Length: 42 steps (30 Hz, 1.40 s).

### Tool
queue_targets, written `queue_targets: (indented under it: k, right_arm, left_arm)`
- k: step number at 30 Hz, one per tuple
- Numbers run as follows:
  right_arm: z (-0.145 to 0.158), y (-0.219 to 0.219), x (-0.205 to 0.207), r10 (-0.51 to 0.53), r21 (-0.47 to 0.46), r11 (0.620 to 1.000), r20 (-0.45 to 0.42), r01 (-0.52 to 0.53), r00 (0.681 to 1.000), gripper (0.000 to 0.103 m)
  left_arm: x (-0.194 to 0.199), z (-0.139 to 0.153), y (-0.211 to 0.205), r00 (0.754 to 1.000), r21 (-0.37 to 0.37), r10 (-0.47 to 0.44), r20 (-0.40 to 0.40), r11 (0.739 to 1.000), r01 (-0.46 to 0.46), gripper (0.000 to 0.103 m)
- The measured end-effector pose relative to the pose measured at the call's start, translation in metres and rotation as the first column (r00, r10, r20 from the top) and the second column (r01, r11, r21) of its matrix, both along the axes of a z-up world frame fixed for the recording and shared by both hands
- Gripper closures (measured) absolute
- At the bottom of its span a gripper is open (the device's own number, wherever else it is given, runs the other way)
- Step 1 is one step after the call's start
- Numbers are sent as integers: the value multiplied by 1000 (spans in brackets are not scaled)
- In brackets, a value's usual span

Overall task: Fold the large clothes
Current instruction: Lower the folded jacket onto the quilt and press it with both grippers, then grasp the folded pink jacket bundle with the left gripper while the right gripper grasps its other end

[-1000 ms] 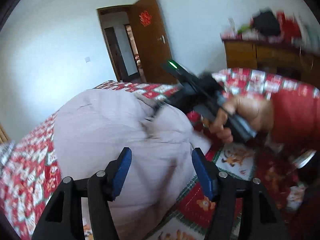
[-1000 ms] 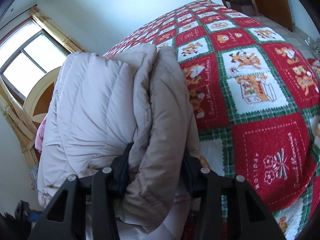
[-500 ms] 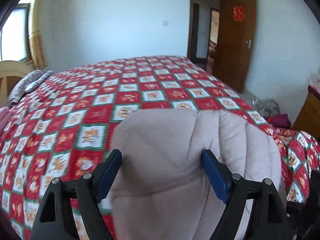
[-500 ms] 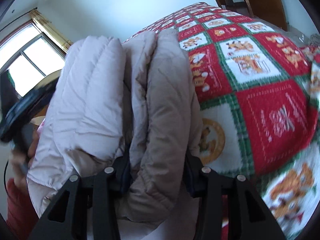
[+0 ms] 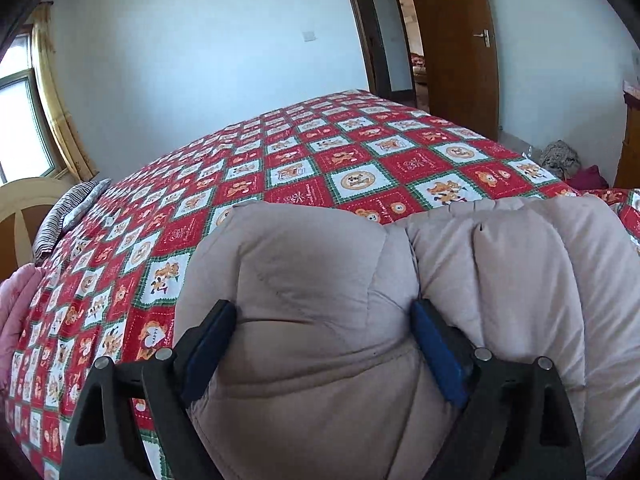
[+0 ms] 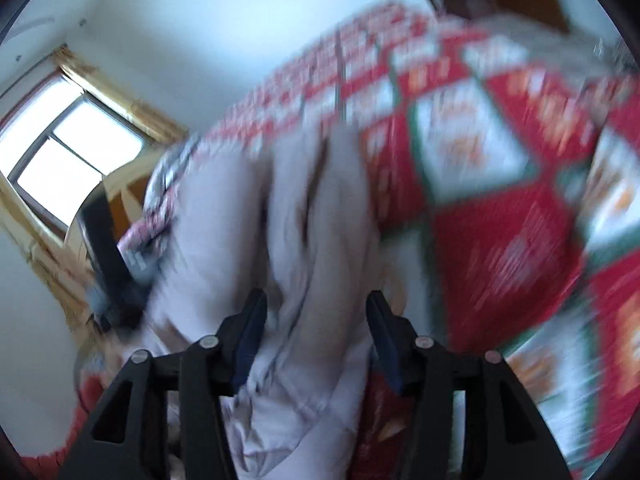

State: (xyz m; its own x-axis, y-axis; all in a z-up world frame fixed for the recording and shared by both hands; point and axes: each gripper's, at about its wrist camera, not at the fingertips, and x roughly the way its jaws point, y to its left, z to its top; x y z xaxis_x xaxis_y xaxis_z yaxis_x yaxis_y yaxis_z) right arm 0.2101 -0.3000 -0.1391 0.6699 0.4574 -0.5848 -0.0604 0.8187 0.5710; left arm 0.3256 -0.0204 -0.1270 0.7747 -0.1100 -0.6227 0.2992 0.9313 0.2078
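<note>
A pale beige padded jacket [image 5: 500, 272] lies folded into a thick bundle at the near edge of the bed with the red patchwork quilt [image 5: 280, 152]. My left gripper [image 5: 322, 346] straddles the bundle's left lobe. Its jaws are opening, and the puffy fabric bulges up between the blue pads [image 5: 208, 344]. The right wrist view is blurred by motion. There my right gripper [image 6: 316, 336] has its jaws opening around a fold of the jacket [image 6: 224, 240], with a gap showing at the right pad. The left gripper's black body [image 6: 108, 256] shows at the jacket's far side.
A striped pillow [image 5: 68, 212] and a pink garment [image 5: 16, 308] lie at the head of the bed by the headboard [image 5: 24, 208]. A window [image 5: 20, 128] is at the left. An open wooden door [image 5: 456, 40] and a heap of clothes on the floor [image 5: 560, 156] are beyond the bed.
My left gripper swung round to face along the bed and came down over the jacket's end with its jaws wider. My right gripper's jaws let go of the fold, and its view turned blurry.
</note>
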Motion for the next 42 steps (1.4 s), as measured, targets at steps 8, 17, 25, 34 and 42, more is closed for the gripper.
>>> queue_targets:
  k: [8,17,25,34,42]
  right_arm:
    - [-14,44,95,24,-251,966,-146,-60,989,85]
    - [-74,49,110,96,11,995,-95,-95,991,91]
    - [-78,34,100,68,81,995,-84,-62,994,91]
    - [7,32,57,-12,-244,969,62,27,998,68]
    - [19,88,96,89,-332,939,-6,-86,996,55]
  left_arm:
    - [-8,6,20,999,-100,24,40,995,-20,13]
    - [-2,13,34,999,-235,26,32,972,-18,13]
    - [2,-11,-23,998,25,11,66,1000,-12,13]
    - [1,-15,-23,998,49,10,60,999,-13,12]
    - [1,-14,-21,998,38,11,58,999,-14,12]
